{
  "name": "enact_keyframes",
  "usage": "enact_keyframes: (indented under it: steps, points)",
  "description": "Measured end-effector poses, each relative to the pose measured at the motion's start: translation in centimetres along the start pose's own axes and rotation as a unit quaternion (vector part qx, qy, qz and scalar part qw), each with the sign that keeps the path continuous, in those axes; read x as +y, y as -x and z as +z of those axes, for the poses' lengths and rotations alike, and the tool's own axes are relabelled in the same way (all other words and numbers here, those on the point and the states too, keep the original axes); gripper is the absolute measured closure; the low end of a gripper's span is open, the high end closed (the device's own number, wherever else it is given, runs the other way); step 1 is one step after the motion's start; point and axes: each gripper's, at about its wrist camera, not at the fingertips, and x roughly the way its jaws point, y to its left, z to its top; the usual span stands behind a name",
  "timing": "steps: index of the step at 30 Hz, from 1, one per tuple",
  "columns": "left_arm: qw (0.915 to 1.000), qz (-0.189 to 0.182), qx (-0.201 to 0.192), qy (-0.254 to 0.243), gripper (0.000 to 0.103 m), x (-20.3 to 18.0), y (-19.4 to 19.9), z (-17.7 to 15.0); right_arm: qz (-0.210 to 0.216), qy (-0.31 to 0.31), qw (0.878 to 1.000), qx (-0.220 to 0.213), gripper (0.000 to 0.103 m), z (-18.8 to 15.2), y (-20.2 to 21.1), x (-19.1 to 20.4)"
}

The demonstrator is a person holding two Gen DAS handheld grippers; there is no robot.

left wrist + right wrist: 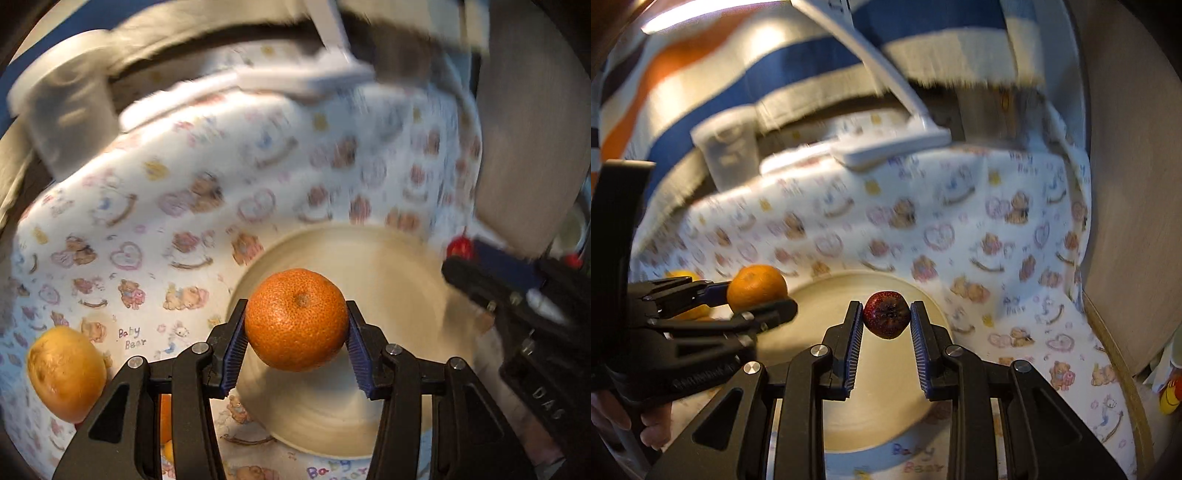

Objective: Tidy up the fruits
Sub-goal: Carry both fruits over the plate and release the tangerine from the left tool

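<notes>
My left gripper (296, 325) is shut on an orange tangerine (296, 319) and holds it above a cream plate (399, 280). My right gripper (886, 317) is shut on a small dark red fruit (887, 314) above the same plate (820, 325). In the right wrist view the left gripper (753, 299) with its tangerine (757, 287) hangs over the plate's left rim. In the left wrist view the right gripper (517, 295) shows at the right. A yellow-orange fruit (66, 373) lies on the cloth left of the plate.
A white cloth (177, 221) with a bear print covers the table. A translucent cup (727, 155) and a white lamp base (894, 147) stand at the back. A striped blanket (738, 66) hangs behind. A wooden edge (1126, 369) runs at the right.
</notes>
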Motion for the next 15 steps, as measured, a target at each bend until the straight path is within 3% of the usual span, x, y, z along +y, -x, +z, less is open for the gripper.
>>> enact_keyframes:
  steps: [4, 8, 15]
  points:
    - [0.9993, 0.020, 0.031, -0.007, 0.055, -0.6, -1.4, -0.3, -0.006, -0.005, 0.999, 0.036, 0.076, -0.4, -1.6, -0.7]
    - [0.9990, 0.023, 0.038, 0.006, 0.055, 0.1, -2.5, 0.1, -0.010, -0.006, 0.998, 0.054, 0.076, -0.8, -2.6, -1.2]
    - [0.9992, 0.005, 0.038, 0.009, 0.055, 1.0, -3.4, -0.1, 0.000, 0.011, 0.998, 0.063, 0.076, -1.2, -2.9, -0.4]
